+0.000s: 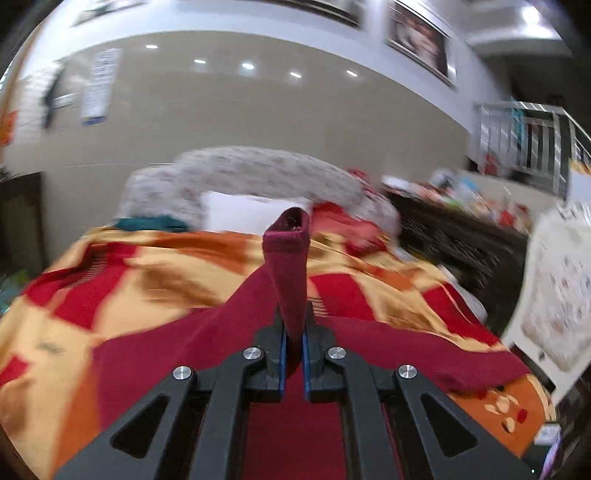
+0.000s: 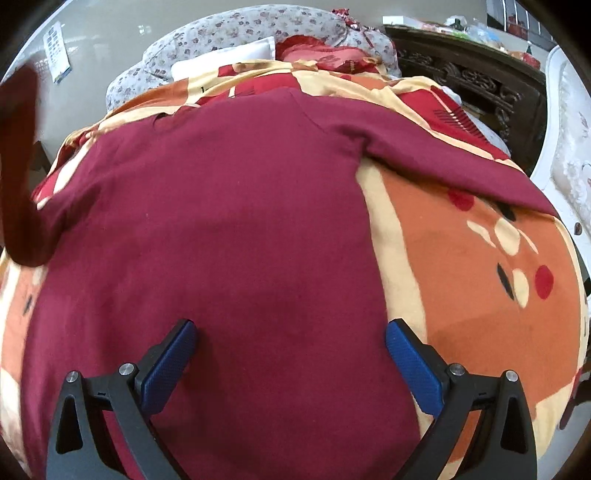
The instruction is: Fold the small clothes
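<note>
A maroon long-sleeved shirt (image 2: pixel 229 206) lies spread flat on the bed. My left gripper (image 1: pixel 293 345) is shut on the shirt's left sleeve (image 1: pixel 290 266) and holds it lifted, with the open cuff sticking up past the fingers. The rest of the shirt (image 1: pixel 406 354) stretches out below it. In the right wrist view the lifted sleeve (image 2: pixel 18 166) shows blurred at the far left edge. My right gripper (image 2: pixel 291 347) is open and empty just above the shirt's body, its blue pads (image 2: pixel 413 369) wide apart. The right sleeve (image 2: pixel 443 162) lies flat, stretched to the right.
The bed is covered by an orange, red and cream blanket (image 2: pixel 480 280). A floral cushion (image 2: pixel 229 33) and a white pillow (image 2: pixel 221 59) lie at its head. A dark carved cabinet (image 2: pixel 472 81) with clutter stands on the right, and a white chair (image 2: pixel 569 155) beside it.
</note>
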Available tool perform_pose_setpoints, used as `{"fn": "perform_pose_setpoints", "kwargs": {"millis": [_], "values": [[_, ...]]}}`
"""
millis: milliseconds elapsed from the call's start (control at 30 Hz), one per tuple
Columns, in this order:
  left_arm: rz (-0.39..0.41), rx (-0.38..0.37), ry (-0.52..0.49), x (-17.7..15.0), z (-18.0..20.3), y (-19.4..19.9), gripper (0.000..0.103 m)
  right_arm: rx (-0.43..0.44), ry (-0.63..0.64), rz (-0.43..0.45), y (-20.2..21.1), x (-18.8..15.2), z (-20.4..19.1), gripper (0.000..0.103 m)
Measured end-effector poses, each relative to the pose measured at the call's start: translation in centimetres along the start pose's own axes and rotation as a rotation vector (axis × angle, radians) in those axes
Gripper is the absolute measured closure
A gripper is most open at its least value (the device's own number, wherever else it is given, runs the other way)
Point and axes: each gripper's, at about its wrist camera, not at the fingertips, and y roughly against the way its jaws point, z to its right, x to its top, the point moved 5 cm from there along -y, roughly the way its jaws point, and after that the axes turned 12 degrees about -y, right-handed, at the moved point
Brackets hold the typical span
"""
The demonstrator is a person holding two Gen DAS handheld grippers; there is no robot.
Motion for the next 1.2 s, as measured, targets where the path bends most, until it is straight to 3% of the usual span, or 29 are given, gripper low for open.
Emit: {"fn": "perform_pose_setpoints", "kwargs": {"millis": [100,233,433,467,533,600,700,867,967,1033,1100,1200], "values": [[-0.055,-0.072,-0.045,-0.8,4.8,-4.2,0.097,0.040,-0.025,0.023,0.4,0.1,0.4,0.000],[-0.140,-0.169,-0.103,-3.5,9.7,-6.8,0.097,0.093,-0.096,0.013,0.2,0.1,1.6,0.000],[-0.215,-0.216,-0.166,-5.7,13.1,-8.6,0.095,0.137,-0.140,0.005,0.1,0.1,1.9,0.000],[-0.245,-0.269,-0.154,-6.1,13.1,-8.9,0.089,0.134,-0.138,0.005,0.1,0.1,1.8,0.000],[-0.302,-0.375,-0.142,-6.6,14.2,-9.3,0.049,0.130,-0.135,0.005,0.0,0.1,1.8,0.000],[-0.306,-0.453,-0.138,-6.8,14.6,-8.4,0.040,0.126,-0.133,0.005,0.0,0.1,1.7,0.000],[-0.294,-0.521,-0.130,-6.8,14.2,-5.9,0.040,0.129,-0.135,0.005,0.0,0.2,1.7,0.000],[-0.265,-0.438,-0.127,-6.7,9.2,-1.9,0.035,0.138,-0.141,0.007,0.3,-0.1,2.0,0.000],[-0.257,-0.275,-0.119,-7.5,3.1,-0.8,0.033,0.146,-0.152,0.010,0.6,0.0,2.1,0.000],[-0.291,-0.119,-0.061,-8.9,-2.5,-1.0,0.033,0.175,-0.187,0.010,1.5,0.7,2.5,0.000],[-0.299,-0.030,0.039,-9.9,-6.9,-1.2,0.033,0.211,-0.189,0.015,2.9,2.2,2.4,0.000],[-0.292,0.036,0.206,-10.6,-11.7,-2.1,0.033,0.182,-0.027,0.102,5.3,6.0,0.0,0.000]]}}
